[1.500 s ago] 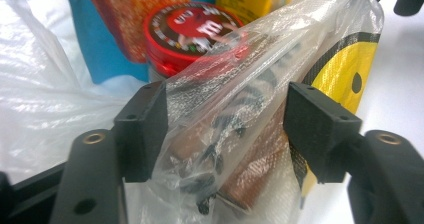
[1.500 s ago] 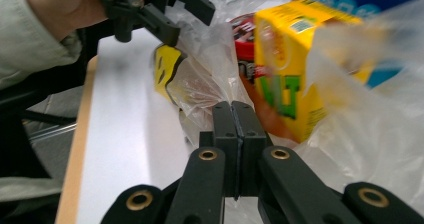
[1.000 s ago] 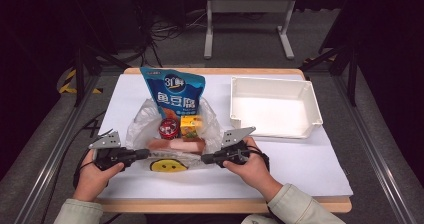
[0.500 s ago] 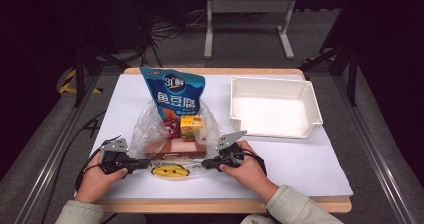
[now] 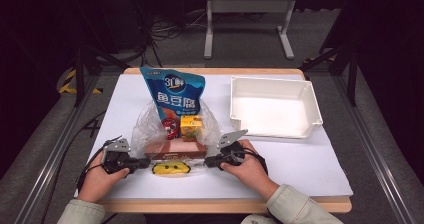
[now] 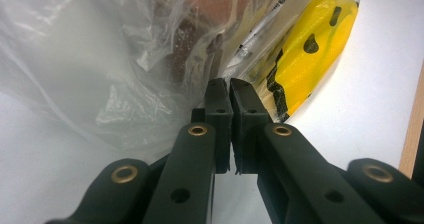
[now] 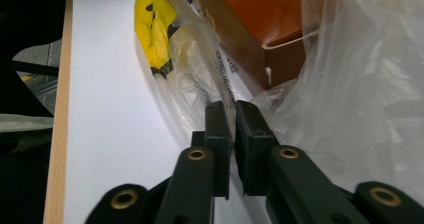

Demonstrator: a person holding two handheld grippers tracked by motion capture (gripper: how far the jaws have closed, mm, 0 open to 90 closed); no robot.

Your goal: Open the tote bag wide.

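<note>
The left gripper (image 5: 145, 162) has its jaws pressed almost flat together, right at the near edge of the clear bag (image 5: 145, 126). I cannot tell if a bit of the thin plastic is caught between them. The right gripper (image 5: 207, 161) is at the other side of that edge. Its jaws have just been opening, and now there is a thin gap between them. The plastic lies at the tips, but the jaws do not seem to squeeze it. The bag lies on the white table (image 5: 300, 159) between the two hands, with its open end toward the person. A yellow pack (image 5: 171, 169) sits at that end, between the grippers. Just behind it is a brown box (image 5: 175, 150), then a small yellow box (image 5: 191, 126), and a tall blue pouch (image 5: 172, 96) sticks up at the back. A white tray (image 5: 270, 81) waits off to the right, well apart from the bag. I think the step in hand is letting go of the bag after spreading its open end. Next, one gripper should open wide and go for the yellow pack, since it is nearest. It must grab the pack and not the floppy plastic around it.
</note>
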